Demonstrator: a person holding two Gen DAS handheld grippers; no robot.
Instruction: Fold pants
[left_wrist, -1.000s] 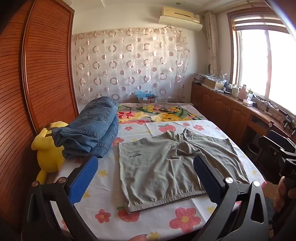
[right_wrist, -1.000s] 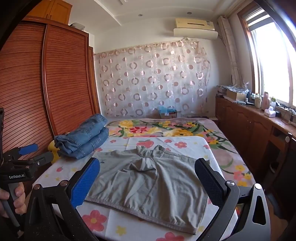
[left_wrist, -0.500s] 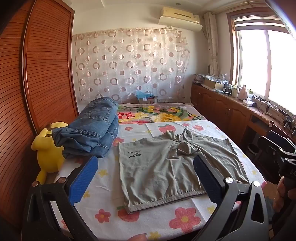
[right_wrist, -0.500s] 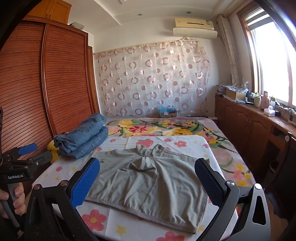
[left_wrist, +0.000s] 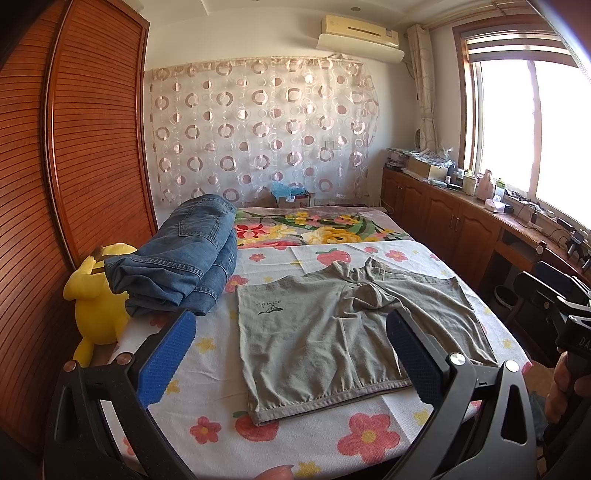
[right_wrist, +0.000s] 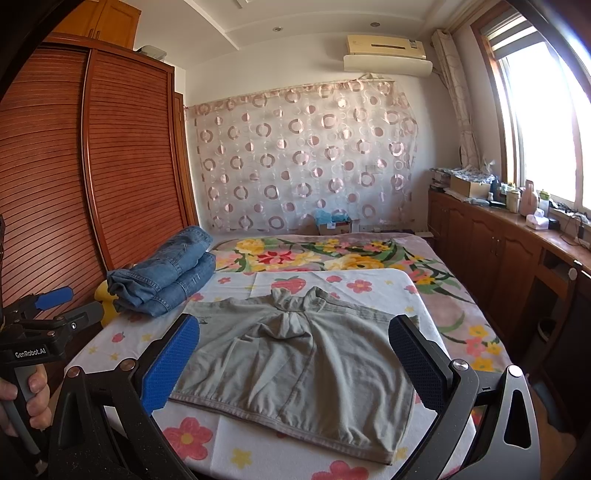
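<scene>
Grey-green shorts (left_wrist: 325, 332) lie spread flat on a white floral cloth on the bed, waistband toward me, legs pointing away. They also show in the right wrist view (right_wrist: 295, 354). My left gripper (left_wrist: 291, 354) is open and empty, held above the near edge of the bed in front of the shorts' left half. My right gripper (right_wrist: 295, 358) is open and empty, in front of the shorts' right half. Neither touches the fabric.
A stack of folded blue jeans (left_wrist: 181, 258) lies at the bed's left side, beside a yellow plush toy (left_wrist: 96, 299). A wooden wardrobe (left_wrist: 74, 166) stands on the left. Wooden cabinets (left_wrist: 461, 225) with clutter run under the window on the right.
</scene>
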